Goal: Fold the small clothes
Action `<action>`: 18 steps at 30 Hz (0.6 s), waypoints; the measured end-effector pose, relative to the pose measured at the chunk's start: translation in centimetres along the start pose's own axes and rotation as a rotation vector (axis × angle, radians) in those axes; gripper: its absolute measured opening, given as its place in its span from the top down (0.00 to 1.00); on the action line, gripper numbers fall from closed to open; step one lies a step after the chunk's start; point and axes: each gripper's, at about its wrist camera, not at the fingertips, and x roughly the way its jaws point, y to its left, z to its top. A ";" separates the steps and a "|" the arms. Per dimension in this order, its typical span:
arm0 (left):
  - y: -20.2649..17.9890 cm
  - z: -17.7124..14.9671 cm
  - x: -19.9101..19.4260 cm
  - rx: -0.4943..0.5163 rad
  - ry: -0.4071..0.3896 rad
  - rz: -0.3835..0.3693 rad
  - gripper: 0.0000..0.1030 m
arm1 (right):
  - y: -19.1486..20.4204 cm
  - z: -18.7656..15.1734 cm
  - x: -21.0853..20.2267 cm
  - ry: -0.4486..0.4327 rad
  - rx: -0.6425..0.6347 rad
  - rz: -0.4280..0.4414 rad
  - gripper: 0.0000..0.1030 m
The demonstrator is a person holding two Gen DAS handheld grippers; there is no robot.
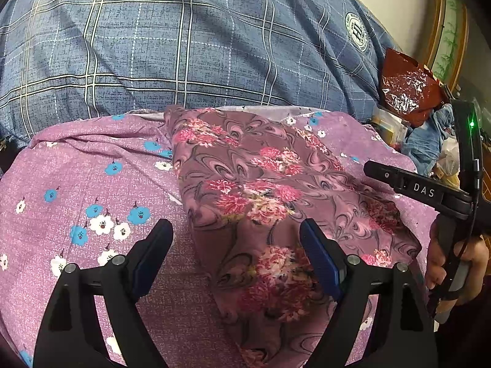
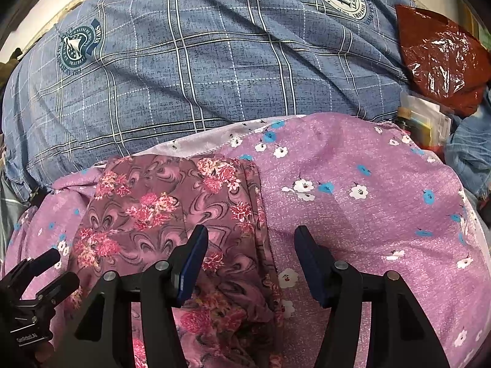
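A folded mauve garment (image 1: 260, 196) with pink flower clusters and swirls lies on a purple cloth (image 1: 92, 184) printed with blue and white flowers. My left gripper (image 1: 236, 233) hovers open over the garment's near left edge, with nothing between its pads. In the right wrist view the same garment (image 2: 147, 208) lies left of centre. My right gripper (image 2: 250, 239) stands open above the garment's right edge, gripping nothing. The left gripper (image 2: 59, 268) shows at the lower left there. A hand (image 1: 454, 263) holds the right gripper, and one of its fingers (image 1: 408, 184) reaches in from the right.
A blue plaid bedcover (image 1: 184, 46) with round badges fills the back. A crinkled red plastic bag (image 1: 405, 89) and a heap of blue cloth and packets (image 1: 429, 141) sit at the right. The purple cloth (image 2: 368, 214) spreads out flat to the right of the garment.
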 end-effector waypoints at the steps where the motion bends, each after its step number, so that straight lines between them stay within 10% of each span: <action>1: 0.0 0.0 0.0 -0.002 0.000 0.000 0.17 | 0.1 0.0 0.0 0.002 -0.001 0.000 0.42; 18: -0.1 0.0 -0.1 -0.010 0.000 -0.006 0.17 | 1.0 -0.4 0.5 0.013 -0.023 0.005 0.42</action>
